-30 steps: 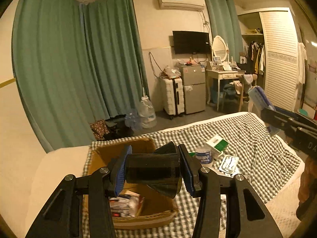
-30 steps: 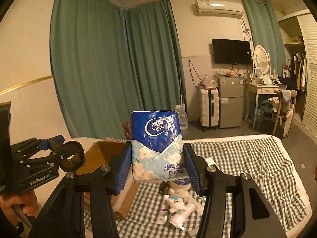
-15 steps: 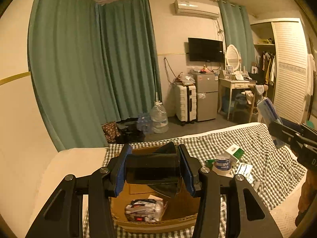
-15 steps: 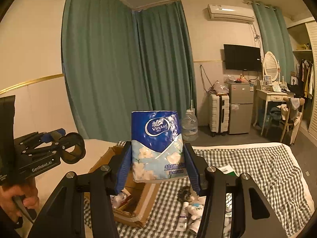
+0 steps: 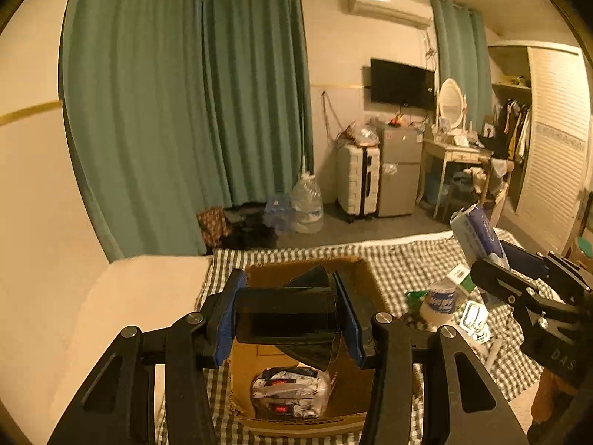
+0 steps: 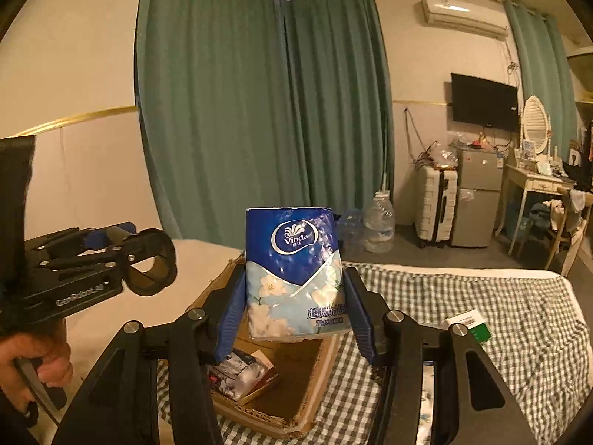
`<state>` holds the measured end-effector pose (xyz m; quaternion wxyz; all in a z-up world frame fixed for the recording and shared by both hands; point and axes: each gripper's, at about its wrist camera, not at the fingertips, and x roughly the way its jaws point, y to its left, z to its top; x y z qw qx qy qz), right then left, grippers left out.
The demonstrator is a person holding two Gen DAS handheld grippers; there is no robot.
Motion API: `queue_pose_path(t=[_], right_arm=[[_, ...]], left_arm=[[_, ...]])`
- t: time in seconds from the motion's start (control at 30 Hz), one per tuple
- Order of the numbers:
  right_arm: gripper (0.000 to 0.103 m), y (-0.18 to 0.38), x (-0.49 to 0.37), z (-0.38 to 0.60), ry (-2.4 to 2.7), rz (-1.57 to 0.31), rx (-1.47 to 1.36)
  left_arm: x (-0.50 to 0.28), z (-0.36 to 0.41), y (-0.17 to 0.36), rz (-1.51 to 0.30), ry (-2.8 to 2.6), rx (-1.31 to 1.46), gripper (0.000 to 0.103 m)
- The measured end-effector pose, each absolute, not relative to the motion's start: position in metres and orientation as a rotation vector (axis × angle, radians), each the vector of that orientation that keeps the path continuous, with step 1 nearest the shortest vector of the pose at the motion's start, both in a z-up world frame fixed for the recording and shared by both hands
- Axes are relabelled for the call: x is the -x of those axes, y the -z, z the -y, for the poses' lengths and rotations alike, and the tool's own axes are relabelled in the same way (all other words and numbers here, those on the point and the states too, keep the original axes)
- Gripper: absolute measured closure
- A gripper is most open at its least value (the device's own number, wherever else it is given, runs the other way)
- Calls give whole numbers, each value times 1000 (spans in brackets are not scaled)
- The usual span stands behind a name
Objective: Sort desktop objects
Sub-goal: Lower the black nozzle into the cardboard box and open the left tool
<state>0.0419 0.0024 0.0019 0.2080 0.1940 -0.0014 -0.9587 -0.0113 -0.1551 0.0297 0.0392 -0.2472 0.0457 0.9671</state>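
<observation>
A dim bedroom stood behind the bed

Green curtains (image 5: 185, 111) covered the far wall and corner; an air conditioner (image 5: 389, 9) hung above a dark wall television (image 5: 402, 83). Below sat a white suitcase (image 5: 357, 181) just beside a small grey fridge (image 5: 398, 170), a large water jug (image 5: 305, 204) on the floor, a dressing table (image 5: 459, 155) with an oval mirror (image 5: 450, 102), and a louvred wardrobe door (image 5: 554, 137)

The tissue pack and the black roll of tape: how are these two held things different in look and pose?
The tissue pack is blue and white with flowers printed on it; the black roll of tape is plain and dark. The tissue pack is a soft packet standing upright in the right gripper; the roll is a hollow ring lying sideways in the left gripper. Both are clamped between blue pads above the cardboard box.
</observation>
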Motion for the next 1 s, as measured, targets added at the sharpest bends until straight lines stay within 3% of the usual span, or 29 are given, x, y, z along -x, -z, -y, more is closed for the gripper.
queue_pose_path(t=[0.83, 0.9, 1.0], right_arm=[[52, 97, 33, 33, 2477, -169, -791], [50, 101, 33, 37, 2470, -183, -796], [46, 99, 26, 33, 2491, -163, -737]], left_arm=[[91, 154, 74, -205, -2845, 1254, 53], [91, 155, 72, -216, -2857, 1248, 50], [84, 151, 60, -223, -2899, 1215, 31]])
